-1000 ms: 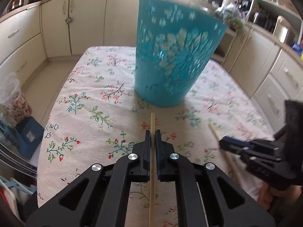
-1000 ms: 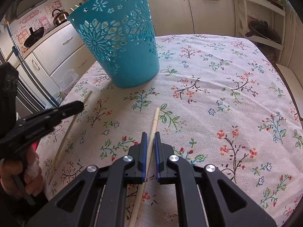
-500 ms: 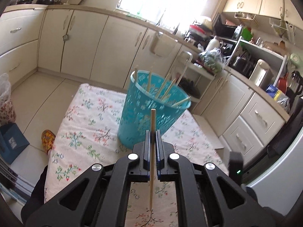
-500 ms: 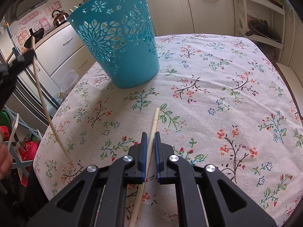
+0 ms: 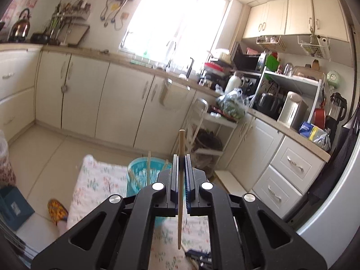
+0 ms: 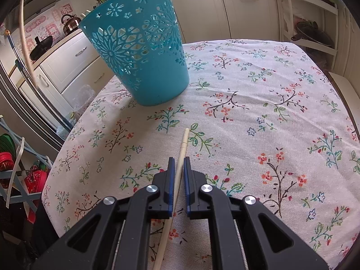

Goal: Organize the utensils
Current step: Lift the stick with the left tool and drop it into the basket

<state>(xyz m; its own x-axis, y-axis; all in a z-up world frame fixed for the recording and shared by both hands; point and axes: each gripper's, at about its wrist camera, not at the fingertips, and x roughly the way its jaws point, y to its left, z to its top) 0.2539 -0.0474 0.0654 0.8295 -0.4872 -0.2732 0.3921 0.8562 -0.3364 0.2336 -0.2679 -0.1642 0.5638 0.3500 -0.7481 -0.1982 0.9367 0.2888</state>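
Observation:
My left gripper (image 5: 180,157) is shut on a wooden chopstick (image 5: 181,139), held upright high above the table. Below it stands the teal cut-out basket (image 5: 139,175) with several chopsticks (image 5: 148,164) poking out. In the right wrist view the same basket (image 6: 139,56) sits at the far left of the floral tablecloth (image 6: 270,90). My right gripper (image 6: 179,160) is shut on a second chopstick (image 6: 184,141), low over the cloth and pointing toward the basket. The left hand's chopstick (image 6: 22,33) shows as a pale curved line at the upper left edge.
Cream kitchen cabinets (image 5: 90,103) and a cluttered counter (image 5: 281,112) ring the table. A white rack (image 5: 209,135) stands beyond the basket. A patterned slipper (image 5: 57,211) and a blue box (image 5: 13,207) lie on the floor at left. A wire shelf (image 6: 18,180) stands off the table's left edge.
My left gripper rose from the tablecloth with its chopstick and tilted up, so the basket now lies far below it. The right gripper and its chopstick have not moved.

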